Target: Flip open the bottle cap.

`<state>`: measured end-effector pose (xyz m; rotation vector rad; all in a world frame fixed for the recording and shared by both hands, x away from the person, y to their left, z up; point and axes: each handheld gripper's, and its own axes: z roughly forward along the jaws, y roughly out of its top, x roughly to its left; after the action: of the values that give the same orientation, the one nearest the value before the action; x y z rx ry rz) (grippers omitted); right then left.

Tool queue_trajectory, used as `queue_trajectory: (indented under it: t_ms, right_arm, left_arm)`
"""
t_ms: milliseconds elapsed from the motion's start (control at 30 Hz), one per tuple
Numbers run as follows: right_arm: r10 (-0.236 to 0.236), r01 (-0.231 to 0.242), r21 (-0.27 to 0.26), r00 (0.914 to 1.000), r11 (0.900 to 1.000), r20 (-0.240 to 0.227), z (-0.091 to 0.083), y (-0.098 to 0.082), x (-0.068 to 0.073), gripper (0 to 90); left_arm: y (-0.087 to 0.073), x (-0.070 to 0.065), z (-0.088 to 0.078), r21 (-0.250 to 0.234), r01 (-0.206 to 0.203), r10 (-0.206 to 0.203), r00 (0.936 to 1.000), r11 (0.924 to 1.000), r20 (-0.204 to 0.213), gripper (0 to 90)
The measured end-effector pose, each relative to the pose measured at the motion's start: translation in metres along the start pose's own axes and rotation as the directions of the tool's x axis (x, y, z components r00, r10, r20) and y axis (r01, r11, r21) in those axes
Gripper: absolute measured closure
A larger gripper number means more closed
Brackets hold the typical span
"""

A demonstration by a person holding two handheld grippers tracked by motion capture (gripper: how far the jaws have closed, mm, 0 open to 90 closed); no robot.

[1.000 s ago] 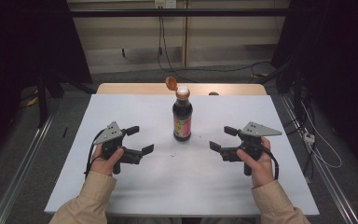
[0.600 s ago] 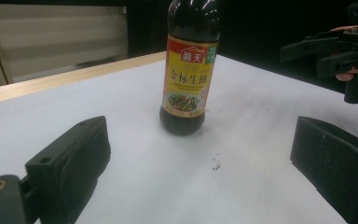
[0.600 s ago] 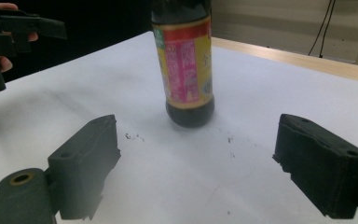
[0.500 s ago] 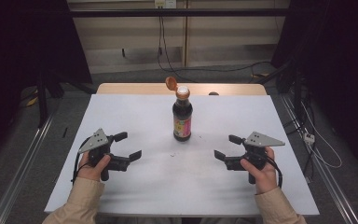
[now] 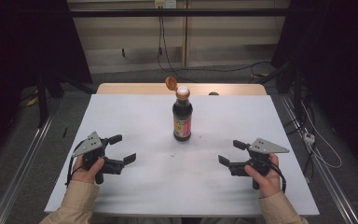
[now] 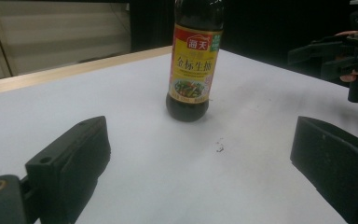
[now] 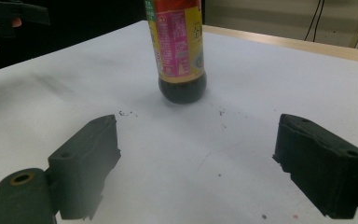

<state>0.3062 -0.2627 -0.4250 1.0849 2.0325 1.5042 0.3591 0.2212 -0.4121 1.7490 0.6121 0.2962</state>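
- Left gripper (image 5: 120, 149): held low over the near-left of the table (image 5: 135, 116), jaws spread wide, nothing between them. Jaws point toward the table's middle. In the left gripper view the bottle sits ahead between the two jaws, well apart from them, so the aim looks set for an approach.
- Bottle (image 5: 182, 116): stands upright at mid-table, toward the far edge, between the two grippers and beyond both. Dark liquid, yellow label. Its orange flip cap (image 5: 170, 83) is hinged open and tilted back to the left, leaving the white spout bare. Judgement: the work in hand concerns this cap or pouring; an open cap means any grasp should keep the bottle upright.
- Right gripper (image 5: 230, 153): held low over the near-right, jaws spread, empty, pointing inward. It mirrors the left one, which suggests a rest or ready pose on both sides.
- Small dark specks on the table near the bottle's base; source cannot be told.
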Motion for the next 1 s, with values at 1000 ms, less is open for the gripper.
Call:
queue_trajectory:
  t_ms: [1000]
  right_arm:
    - [-0.019,0.019,0.003,0.9995,1.0,0.025,-0.027,-0.027,-0.006,13.4]
  left_arm:
    - [-0.012,0.004,-0.012,0.034,-0.009,0.01,0.9998,0.9994,-0.018,4.5]
